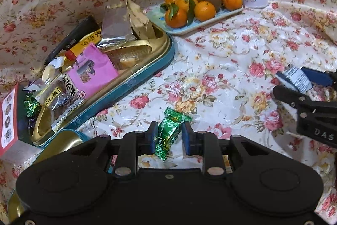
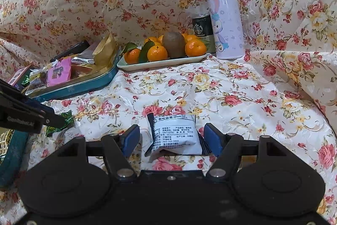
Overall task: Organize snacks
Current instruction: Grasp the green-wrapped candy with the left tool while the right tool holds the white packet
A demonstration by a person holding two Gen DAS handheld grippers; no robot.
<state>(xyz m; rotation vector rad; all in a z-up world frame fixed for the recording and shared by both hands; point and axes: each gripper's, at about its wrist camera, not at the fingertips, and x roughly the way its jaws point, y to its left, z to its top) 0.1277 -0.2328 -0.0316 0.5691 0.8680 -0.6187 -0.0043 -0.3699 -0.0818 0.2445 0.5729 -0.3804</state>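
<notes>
A green candy wrapper [image 1: 171, 132] lies on the flowered cloth between the blue pads of my left gripper [image 1: 170, 137]; the jaws are narrow and close to it, but gaps show on both sides. A white and dark blue snack packet [image 2: 174, 136] lies between the wide-apart fingers of my right gripper [image 2: 171, 138], which is open around it. The teal and gold tin [image 1: 134, 77] at the left holds several snack packs, among them a pink packet [image 1: 94, 69]. The tin also shows in the right wrist view [image 2: 84, 83].
A plate of tangerines and a kiwi [image 1: 200, 3] stands at the back, with a dark Starbucks can [image 2: 202, 28] and a lilac rabbit bottle [image 2: 225, 16] behind it. A red box [image 1: 8, 117] sits at the far left. Folded flowered cloth rises all around.
</notes>
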